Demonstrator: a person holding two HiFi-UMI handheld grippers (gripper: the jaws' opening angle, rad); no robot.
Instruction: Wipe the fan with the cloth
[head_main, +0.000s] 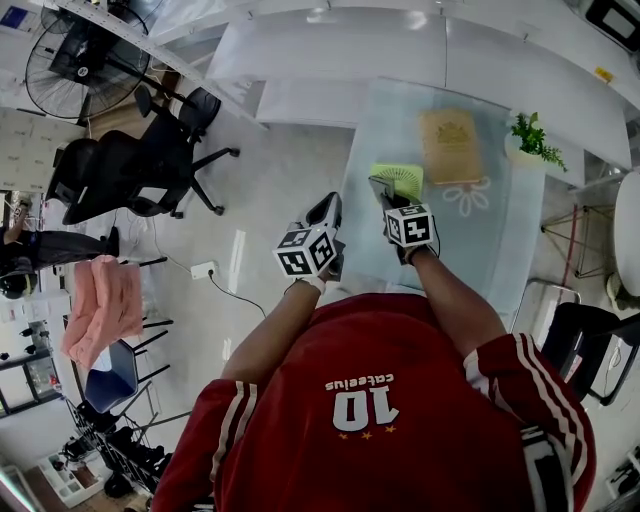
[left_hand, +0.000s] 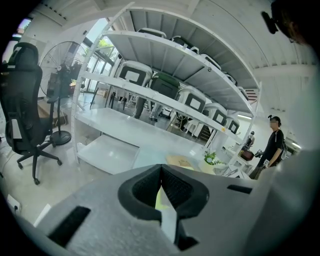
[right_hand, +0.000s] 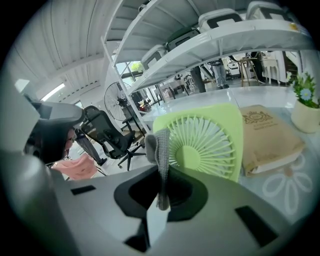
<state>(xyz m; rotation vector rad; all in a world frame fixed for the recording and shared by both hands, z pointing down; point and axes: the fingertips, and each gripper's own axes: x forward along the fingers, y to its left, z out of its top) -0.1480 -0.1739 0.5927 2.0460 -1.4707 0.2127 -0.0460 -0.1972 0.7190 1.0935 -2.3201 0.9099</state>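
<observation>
One small lime-green square plastic fan sits on the pale glass table, near a tan book. A grey knitted cloth hangs just before the fan's grille, pinched in the right gripper. The left gripper hovers beside the table edge, jaws together on nothing.
</observation>
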